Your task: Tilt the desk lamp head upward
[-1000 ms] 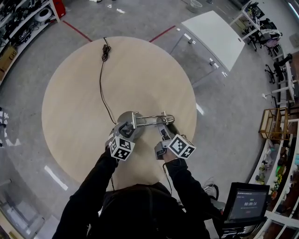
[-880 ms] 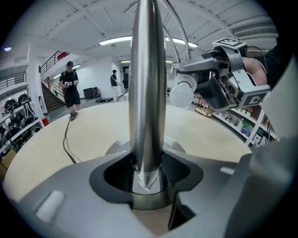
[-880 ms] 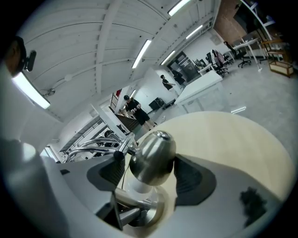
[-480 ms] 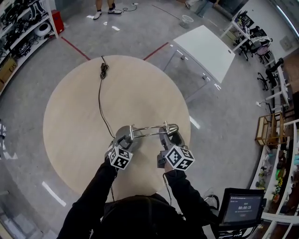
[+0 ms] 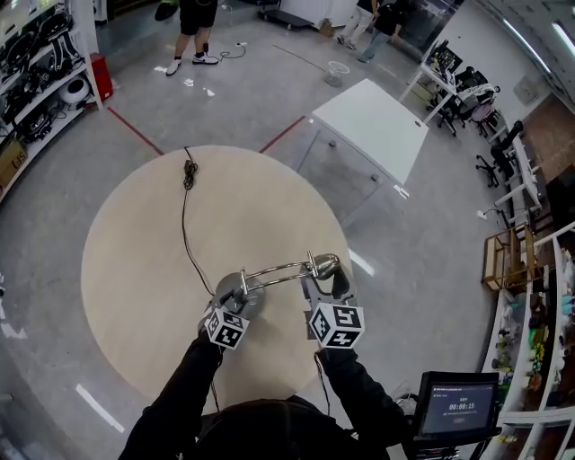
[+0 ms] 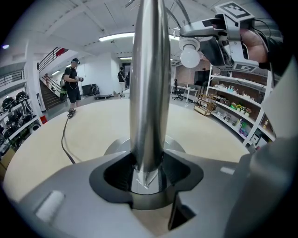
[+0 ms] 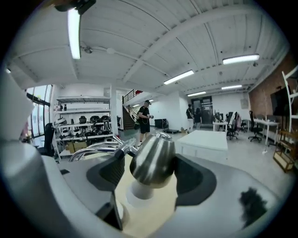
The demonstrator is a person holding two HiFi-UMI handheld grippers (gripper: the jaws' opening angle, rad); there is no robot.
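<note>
One chrome lamp (image 5: 274, 269) is standing on the near right part of the round beige surface (image 5: 135, 252) and is being held at both ends. It is being shown as a round base, an upright polished pole (image 6: 149, 83), what look like two thin rods running level to the right, and a bell-shaped brushed-metal head (image 7: 154, 158) with one white bulb (image 6: 190, 56) under it. The pole is being clasped just above the base by the fingers (image 6: 114, 174) of the left gripper (image 5: 235, 304), with ribbed pads pressing on either side. The head is being gripped between the fingers (image 7: 111, 172) of the right gripper (image 5: 329, 280), closed on its sides.

One black cord (image 5: 186, 229) is being trailed from the base across the surface to a bundled plug near the far edge. Two grippers are being counted, each carrying one marker cube. One white table (image 5: 377, 121) is standing beyond the surface.

In the head view much of the base is being covered by the left gripper, and the bulb is being hidden by the head. Three people (image 5: 193, 13) are being cut off by the top edge, with only legs and lower bodies showing. In the right gripper view the joint between rods and head is being partly masked by a finger, so its angle cannot be told.
</note>
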